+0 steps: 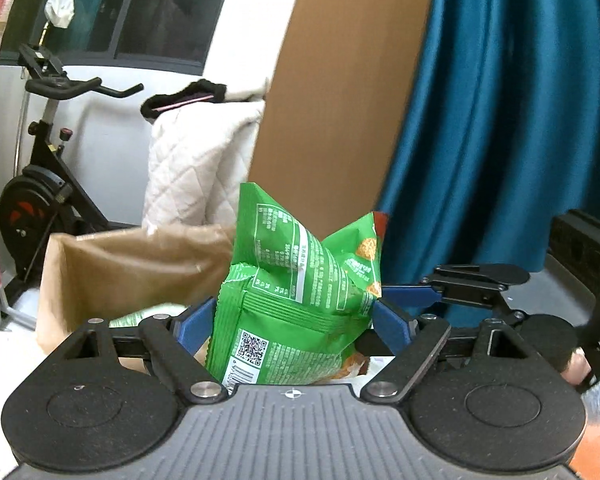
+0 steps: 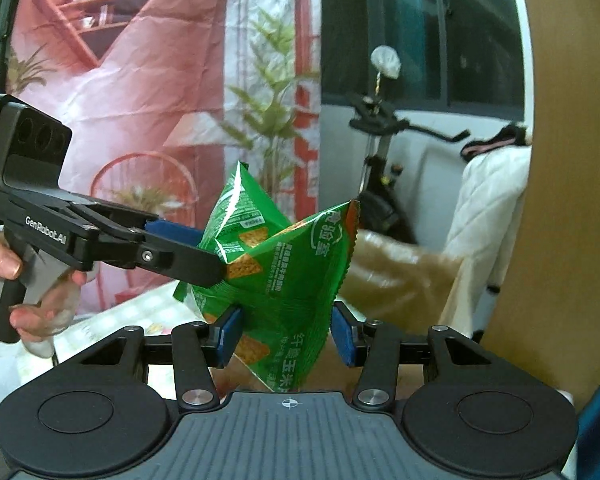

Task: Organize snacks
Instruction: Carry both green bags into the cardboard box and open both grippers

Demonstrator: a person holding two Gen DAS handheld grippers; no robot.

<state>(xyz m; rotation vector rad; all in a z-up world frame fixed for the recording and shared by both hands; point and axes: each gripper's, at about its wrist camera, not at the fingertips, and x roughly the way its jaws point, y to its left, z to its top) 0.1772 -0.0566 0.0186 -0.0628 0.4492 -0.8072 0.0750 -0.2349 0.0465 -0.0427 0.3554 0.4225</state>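
Nearest the lens in both wrist views is the ribbed grey gripper body with its two black round hubs, and just beyond it the blue-padded fingers close on a single green snack bag [image 1: 296, 296]. In the left wrist view the left gripper [image 1: 292, 322] stands fairly wide, its pads pressing the lower, broad part of the bag from either side, with the bag's crumpled top rising upright between and above them. The right gripper [image 1: 404, 296] comes in from the right of that view and meets the same bag at its edge. In the right wrist view the right gripper [image 2: 286, 334] is set narrower, its pads pinching the bag [image 2: 284, 276] low down, while the left gripper [image 2: 204, 248], held in a person's hand [image 2: 32, 292], clamps the bag from the left side. So the bag hangs in the air between the two grippers, held by both, its long axis roughly vertical. Behind and below it on the left sits an open brown paper bag [image 1: 140, 264], its mouth facing up, resting on the pale worktop [image 1: 4, 356]; something green shows inside it. That paper bag lies ahead and to the left of the held snack, nearer the left gripper, so the likely next step is to carry the snack over the opening.
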